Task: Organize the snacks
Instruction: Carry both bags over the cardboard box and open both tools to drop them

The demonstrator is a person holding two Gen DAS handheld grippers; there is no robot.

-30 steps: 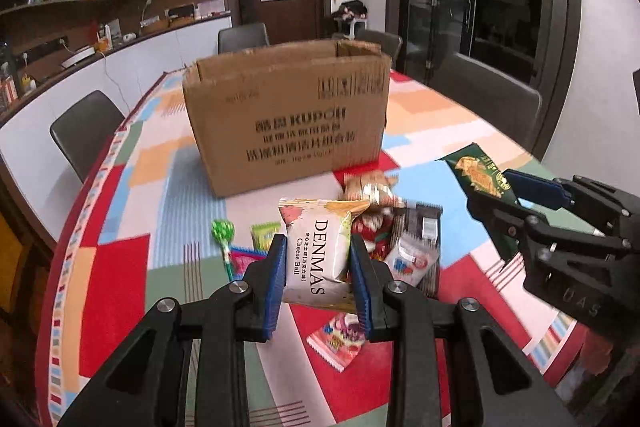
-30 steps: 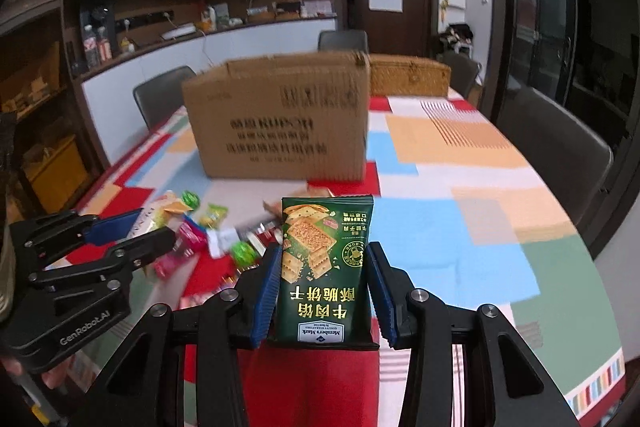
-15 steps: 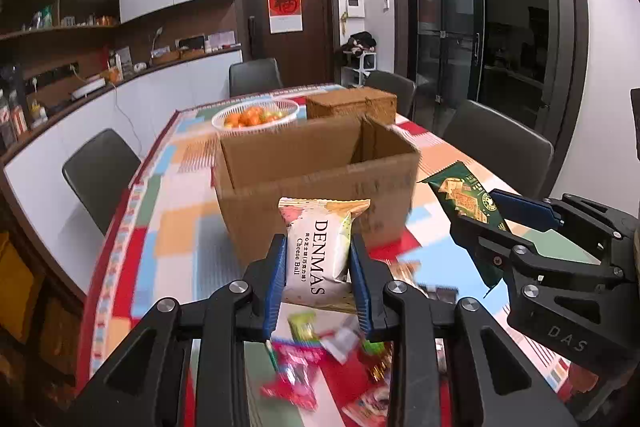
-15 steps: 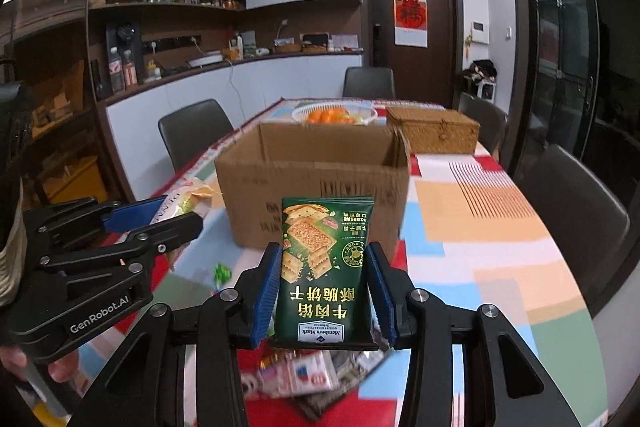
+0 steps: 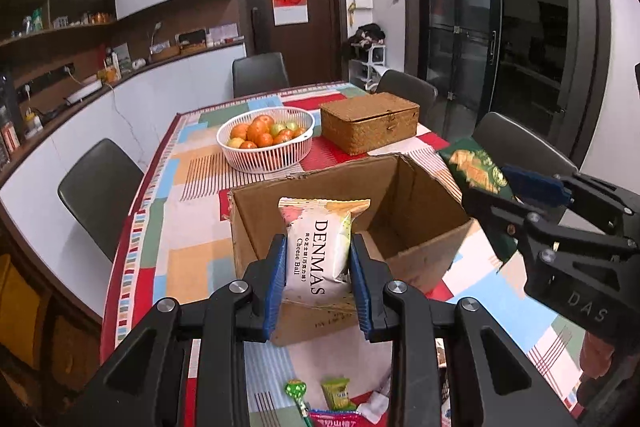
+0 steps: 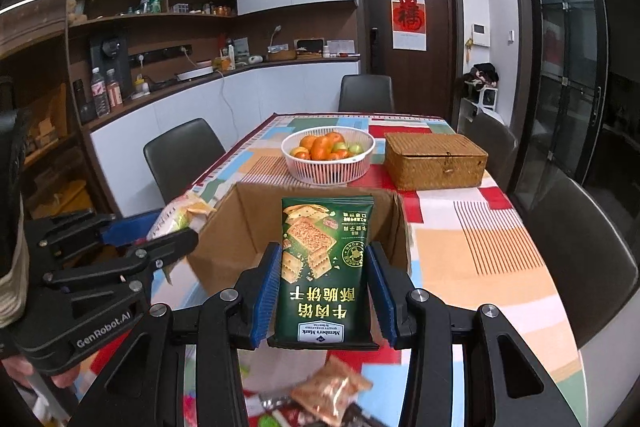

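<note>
The left tongs (image 5: 318, 269) pinch a white packet marked DENMAS Cheese Ball (image 5: 320, 247) by its two sides, the blue pads pressed against the wrapper and the packet standing upright between them. Directly beyond it lies the open cardboard box (image 5: 404, 203), flaps up, its brown interior visible and apparently holding nothing, though the near floor of the box is hidden behind the packet. The right tongs (image 6: 323, 289) pinch a dark green cracker packet (image 6: 326, 267), likewise upright, with its printing upside down toward the camera; the same packet appears at the right edge of the left wrist view, just above the box's right wall. Both packets are held near the box opening, above the table (image 6: 480, 247), which carries a patchwork cloth of red, blue, orange and green. Behind the box stand a white basket of oranges and green fruit (image 5: 266, 137) and, beside it, a closed woven box (image 5: 370, 121). On the table in front of the box lie loose snacks: a green lollipop (image 5: 296, 389), a small green sachet (image 5: 336, 393) and, in the right wrist view, a crinkled brown-gold wrapper (image 6: 332, 393). Dark chairs surround the table.
</note>
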